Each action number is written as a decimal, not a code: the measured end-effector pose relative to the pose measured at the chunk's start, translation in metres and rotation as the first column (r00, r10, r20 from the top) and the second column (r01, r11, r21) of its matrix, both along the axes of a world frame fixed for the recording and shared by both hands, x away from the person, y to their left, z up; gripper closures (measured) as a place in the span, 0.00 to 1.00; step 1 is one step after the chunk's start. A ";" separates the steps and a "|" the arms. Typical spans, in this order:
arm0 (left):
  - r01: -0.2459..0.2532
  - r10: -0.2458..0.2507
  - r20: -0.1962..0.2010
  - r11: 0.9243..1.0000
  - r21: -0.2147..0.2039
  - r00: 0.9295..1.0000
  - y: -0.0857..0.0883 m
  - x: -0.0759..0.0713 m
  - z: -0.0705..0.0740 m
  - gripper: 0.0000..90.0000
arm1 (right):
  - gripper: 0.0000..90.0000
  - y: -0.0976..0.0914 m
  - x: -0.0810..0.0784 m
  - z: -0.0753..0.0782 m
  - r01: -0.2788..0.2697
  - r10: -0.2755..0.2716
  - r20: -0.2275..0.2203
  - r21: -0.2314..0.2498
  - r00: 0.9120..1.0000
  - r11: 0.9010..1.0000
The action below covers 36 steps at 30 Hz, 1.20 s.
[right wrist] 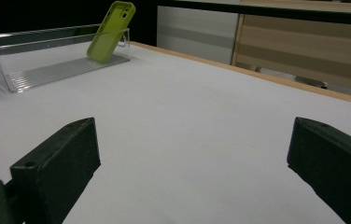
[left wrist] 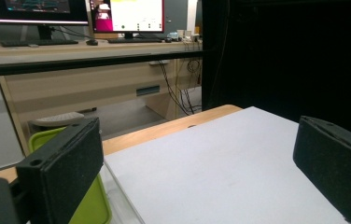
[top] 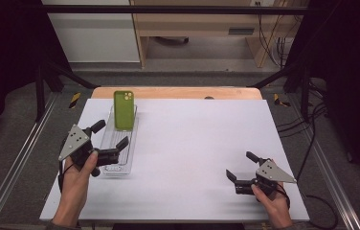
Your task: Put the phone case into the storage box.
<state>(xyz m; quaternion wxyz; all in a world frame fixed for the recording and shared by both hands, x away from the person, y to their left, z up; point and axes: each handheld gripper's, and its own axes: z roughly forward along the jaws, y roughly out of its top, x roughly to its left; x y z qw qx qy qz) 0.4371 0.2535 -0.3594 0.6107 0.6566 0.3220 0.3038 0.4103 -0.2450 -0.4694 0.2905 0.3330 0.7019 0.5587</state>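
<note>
- Phone case, green, leaned tilted against far end wall of clear tray; long axis ran away from person, along tray's length.
- Bench bare across middle and right.
- Left gripper hovered over tray's near half, fingers spread wide, nothing held; case lay just beyond, ahead and slightly left.
- Right gripper well apart at near right, fingers wide open too, empty; left clearly nearer.
</note>
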 end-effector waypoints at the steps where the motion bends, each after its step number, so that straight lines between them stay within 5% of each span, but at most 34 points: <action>1: -0.002 0.002 0.005 1.000 0.004 1.000 0.002 -0.001 0.000 0.01 | 0.03 0.000 0.000 0.000 0.000 0.000 0.001 0.000 1.000 1.000; 36: -0.070 0.070 0.027 0.998 -0.001 0.997 0.052 -0.011 -0.030 0.01 | 0.03 0.002 0.000 -0.001 -0.005 0.005 0.000 -0.008 1.000 1.000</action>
